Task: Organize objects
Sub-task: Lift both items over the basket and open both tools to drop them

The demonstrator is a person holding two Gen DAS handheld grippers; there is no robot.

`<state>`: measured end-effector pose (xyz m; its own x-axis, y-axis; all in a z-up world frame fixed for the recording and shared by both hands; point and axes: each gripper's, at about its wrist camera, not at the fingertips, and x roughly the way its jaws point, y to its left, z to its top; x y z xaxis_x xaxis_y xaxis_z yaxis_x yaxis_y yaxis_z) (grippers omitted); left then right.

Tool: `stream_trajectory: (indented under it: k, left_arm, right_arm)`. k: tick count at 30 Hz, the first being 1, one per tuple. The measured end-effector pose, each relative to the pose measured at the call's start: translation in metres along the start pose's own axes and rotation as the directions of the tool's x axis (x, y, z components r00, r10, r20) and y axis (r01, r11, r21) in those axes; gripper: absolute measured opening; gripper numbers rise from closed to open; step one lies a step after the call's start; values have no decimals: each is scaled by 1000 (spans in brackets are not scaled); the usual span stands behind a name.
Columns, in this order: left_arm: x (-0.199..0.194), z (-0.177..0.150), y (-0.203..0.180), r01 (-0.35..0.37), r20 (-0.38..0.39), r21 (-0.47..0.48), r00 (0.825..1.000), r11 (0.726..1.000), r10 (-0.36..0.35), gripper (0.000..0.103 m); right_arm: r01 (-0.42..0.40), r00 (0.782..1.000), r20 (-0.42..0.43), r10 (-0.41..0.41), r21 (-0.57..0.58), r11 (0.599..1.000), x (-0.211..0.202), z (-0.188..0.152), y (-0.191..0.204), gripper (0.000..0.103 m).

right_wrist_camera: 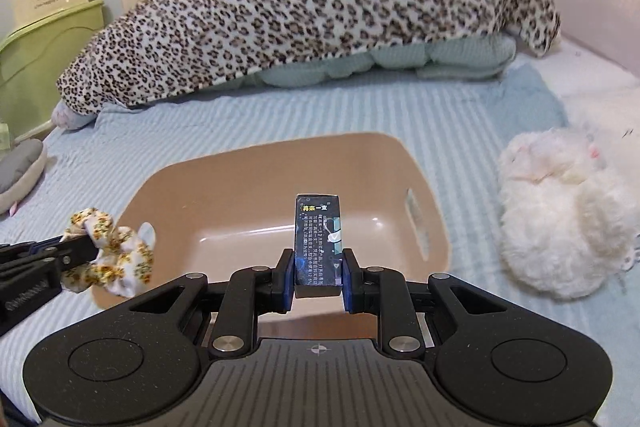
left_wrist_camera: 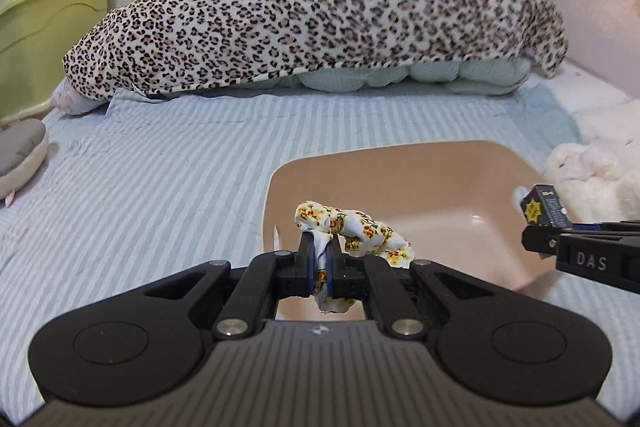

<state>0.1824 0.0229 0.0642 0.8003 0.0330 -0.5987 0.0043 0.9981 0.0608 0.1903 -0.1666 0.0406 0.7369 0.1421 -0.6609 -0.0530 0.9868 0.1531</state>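
A tan plastic basket [left_wrist_camera: 400, 163] [right_wrist_camera: 224, 171] sits on the striped bed. My left gripper [left_wrist_camera: 319, 259] is shut on a white floral scrunchie [left_wrist_camera: 356, 227] and holds it over the basket's near left edge; the scrunchie also shows in the right wrist view [right_wrist_camera: 112, 251]. My right gripper [right_wrist_camera: 317, 275] is shut on a small dark box with printed text [right_wrist_camera: 317, 239] and holds it upright above the basket's near side. The box also shows in the left wrist view [left_wrist_camera: 542, 207], over the basket's right rim.
A leopard-print blanket [left_wrist_camera: 312, 11] covers pillows at the far end of the bed. A white plush toy [right_wrist_camera: 560, 211] lies right of the basket. A grey slipper-like cushion [left_wrist_camera: 20, 155] lies at the left edge. Green and cream storage boxes [left_wrist_camera: 48, 27] stand far left.
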Motion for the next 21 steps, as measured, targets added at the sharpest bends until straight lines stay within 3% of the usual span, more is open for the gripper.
stream_trajectory:
  k: [6,11,14,17,18,21]
  left_arm:
    - [55,-5,-3,-32,-65,2,997,999,32,6]
    - [80,-17,-2,-35,-120,38,992,999,39,7]
    - [81,-22,-8,-60,-103,99,992,993,70,9]
    - [76,-19,-6,-27,-116,71,993,997,35,14]
    - [73,-17,-4,-19,-119,57,993,998,25,20]
    - [59,-12,-2,-1,-105,45,995,999,6,68]
  right_arm:
    - [29,998,-47,-30,-14,999,31,1,4,21]
    - [49,995,-85,-54,-56,997,49,-4,6,21]
    - [57,992,-107,-65,-82,995,57,-8,7,21]
    - [56,992,-104,-65,-88,995,55,-9,9,35]
    - [47,994,-98,-55,-82,996,51,-9,9,38]
    - [30,997,-73,-36,-76,997,38,-7,9,59]
